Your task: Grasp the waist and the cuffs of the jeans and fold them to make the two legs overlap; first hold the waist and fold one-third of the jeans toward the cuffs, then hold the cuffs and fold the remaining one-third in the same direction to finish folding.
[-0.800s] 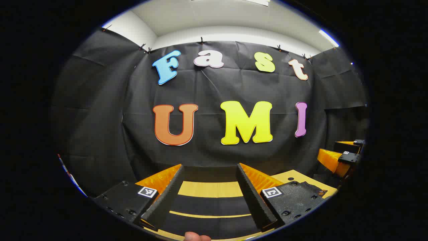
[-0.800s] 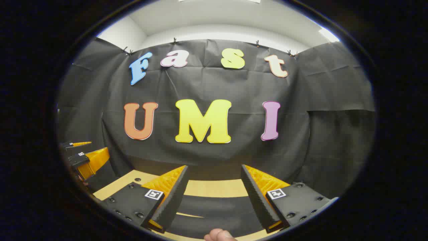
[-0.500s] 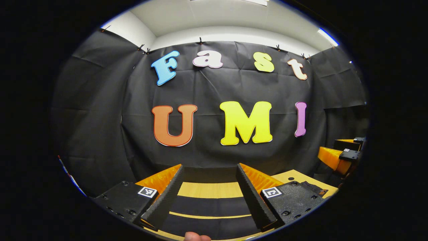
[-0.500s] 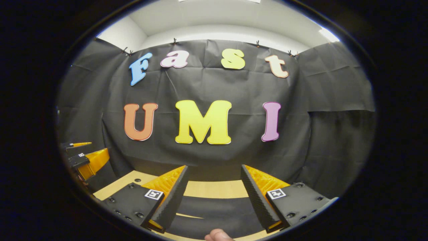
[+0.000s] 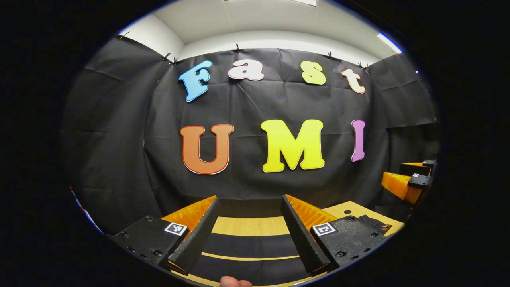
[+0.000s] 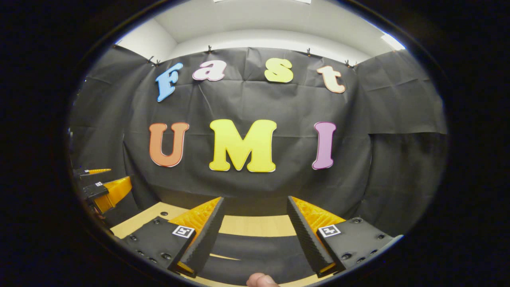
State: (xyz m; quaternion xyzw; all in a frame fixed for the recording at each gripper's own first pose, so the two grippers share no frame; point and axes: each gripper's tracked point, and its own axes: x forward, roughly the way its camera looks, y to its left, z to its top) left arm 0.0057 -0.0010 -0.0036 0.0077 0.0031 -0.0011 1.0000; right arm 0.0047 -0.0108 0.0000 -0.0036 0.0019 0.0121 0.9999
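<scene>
Dark jeans (image 5: 251, 245) lie flat on the wooden table (image 5: 249, 225), showing as dark bands below my left gripper (image 5: 250, 201). That gripper hovers above them, open, with nothing between its fingers. A waist corner of the jeans with a brown patch (image 5: 383, 228) shows at the right. In the right gripper view, my right gripper (image 6: 255, 201) is also open and empty above the jeans (image 6: 255, 247). Each gripper shows at the edge of the other's view: the right gripper (image 5: 406, 184) to the right, the left gripper (image 6: 104, 188) to the left. How far the jeans are folded is hidden.
The booth's black cloth wall (image 5: 255, 99) stands close behind the table's far edge (image 6: 259, 224). A person's fingertip (image 5: 235, 282) pokes in at the bottom of the left gripper view, and another fingertip (image 6: 261, 280) in the right gripper view.
Almost nothing. Both grippers stay open and hold their place, with only a slight drift of each view.
</scene>
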